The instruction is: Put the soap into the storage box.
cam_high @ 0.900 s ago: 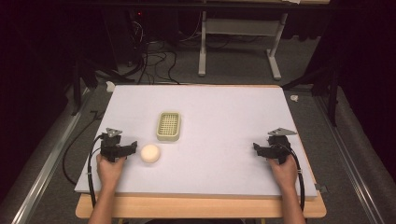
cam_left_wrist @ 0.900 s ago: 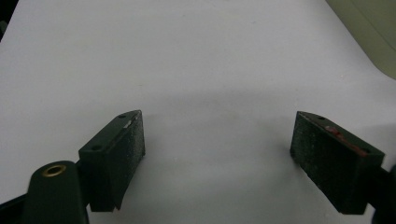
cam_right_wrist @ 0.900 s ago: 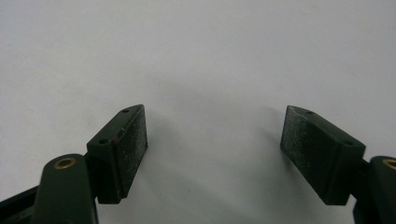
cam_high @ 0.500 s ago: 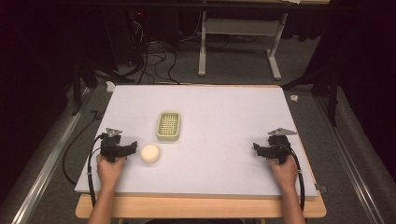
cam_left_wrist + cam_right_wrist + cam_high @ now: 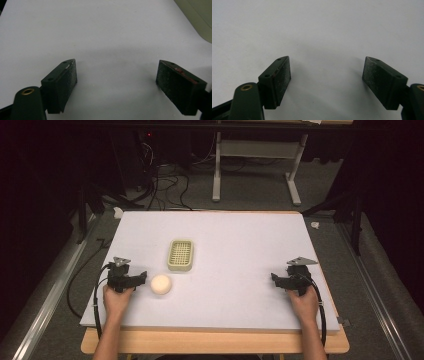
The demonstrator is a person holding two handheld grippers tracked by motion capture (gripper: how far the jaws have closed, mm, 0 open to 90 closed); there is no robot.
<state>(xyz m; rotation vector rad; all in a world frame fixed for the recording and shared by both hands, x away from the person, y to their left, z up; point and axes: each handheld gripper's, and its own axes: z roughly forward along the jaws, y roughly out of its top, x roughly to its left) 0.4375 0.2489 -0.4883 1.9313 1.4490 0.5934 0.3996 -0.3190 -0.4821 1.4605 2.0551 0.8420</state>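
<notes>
A cream round ball-like object (image 5: 161, 284) lies on the white table (image 5: 240, 245), just right of my left gripper (image 5: 142, 277). Beyond it sits a pale green ridged tray (image 5: 180, 254), whose corner (image 5: 197, 17) also shows at the top right of the left gripper view. My left gripper (image 5: 117, 82) is open, resting low over bare table with nothing between its pads. At the table's right side, my right gripper (image 5: 274, 278) points left; it (image 5: 327, 80) is open over bare white surface as well.
The table's wooden front edge (image 5: 215, 342) runs below the white sheet. Cables (image 5: 160, 185) and a metal stand (image 5: 255, 165) are on the dark floor behind the table. A rail (image 5: 50, 295) runs along the left.
</notes>
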